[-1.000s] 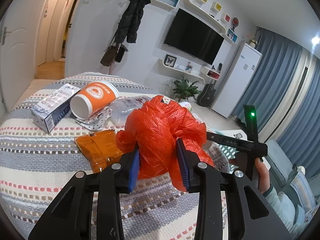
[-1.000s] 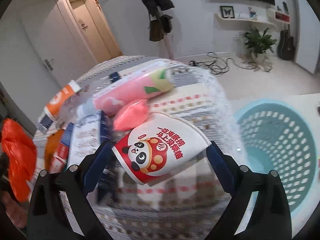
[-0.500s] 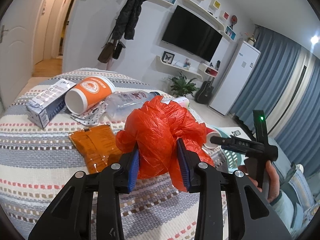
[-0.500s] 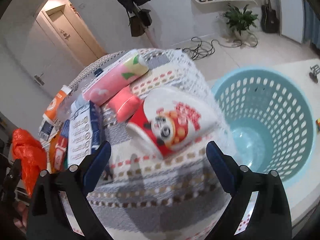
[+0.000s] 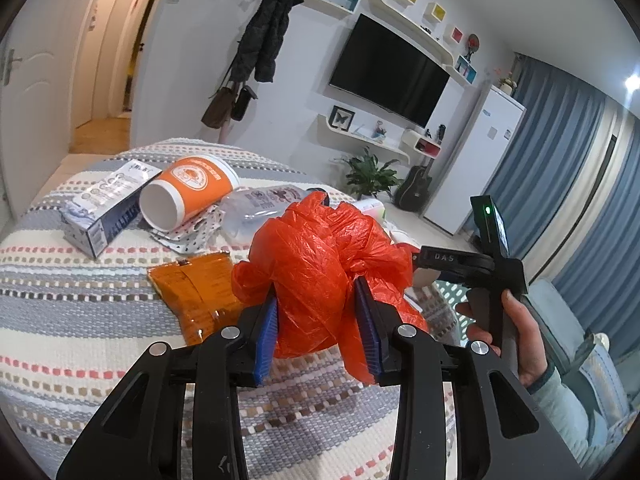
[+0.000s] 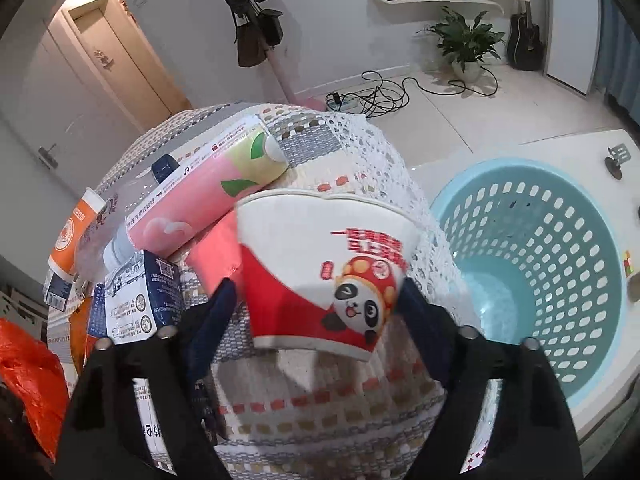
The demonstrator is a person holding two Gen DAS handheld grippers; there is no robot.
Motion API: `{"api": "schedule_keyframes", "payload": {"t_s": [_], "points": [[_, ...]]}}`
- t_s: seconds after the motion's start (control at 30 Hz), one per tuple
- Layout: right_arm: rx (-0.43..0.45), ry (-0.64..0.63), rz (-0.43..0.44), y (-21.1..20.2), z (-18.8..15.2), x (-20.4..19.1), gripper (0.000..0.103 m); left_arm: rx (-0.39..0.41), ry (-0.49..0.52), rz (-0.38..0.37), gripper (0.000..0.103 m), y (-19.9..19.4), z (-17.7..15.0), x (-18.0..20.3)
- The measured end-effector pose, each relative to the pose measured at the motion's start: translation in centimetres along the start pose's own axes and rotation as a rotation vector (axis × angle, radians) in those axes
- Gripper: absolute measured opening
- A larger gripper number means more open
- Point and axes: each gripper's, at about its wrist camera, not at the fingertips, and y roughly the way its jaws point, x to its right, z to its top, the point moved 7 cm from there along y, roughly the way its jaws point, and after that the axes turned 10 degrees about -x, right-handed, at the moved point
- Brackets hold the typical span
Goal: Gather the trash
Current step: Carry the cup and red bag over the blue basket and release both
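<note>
Pinching a crumpled orange plastic bag (image 5: pixel 320 268) between its blue pads, the left gripper (image 5: pixel 318 320) holds it above the striped woven tablecloth (image 5: pixel 72 340). The right gripper (image 6: pixel 316 312) has just been closing its jaws; a red-and-white paper cup with a panda print (image 6: pixel 324 272) sits between them, and both fingers appear to touch its sides, though blur leaves the contact uncertain. That cup is at the table's edge nearest the light blue perforated basket (image 6: pixel 560 264), which stands just beside the table. Farther in on the cloth lie a pink carton (image 6: pixel 208 196), a blue-and-white box (image 5: pixel 108 208), an orange paper cup (image 5: pixel 188 192) on its side, a crushed clear plastic bottle (image 5: pixel 260 208) and an orange sachet (image 5: pixel 200 288). A person's hand (image 5: pixel 516 332) grips the right tool's handle.
</note>
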Motion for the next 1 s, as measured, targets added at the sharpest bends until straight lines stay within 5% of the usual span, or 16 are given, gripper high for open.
{"api": "schedule_keyframes", "payload": {"t_s": [0.27, 0.53, 0.77, 1.0], "points": [[0.088, -0.012, 0.036, -3.1, -0.1, 1.0, 0.071, -0.001, 0.046, -0.026, 0.035, 0.9, 1.4, 2.2], [0.212, 0.059, 0.006, -8.6, 0.8, 6.5, 0.071, 0.011, 0.182, -0.088, 0.035, 3.3, 6.2, 9.5], [0.237, 0.171, -0.057, -9.7, -0.2, 13.7, 0.071, -0.065, 0.265, -0.152, 0.035, 9.5, 8.4, 17.2], [0.189, 0.275, -0.113, -7.5, -2.2, 20.1, 0.071, -0.212, 0.308, -0.178, 0.035, 18.5, 6.8, 22.6]]}}
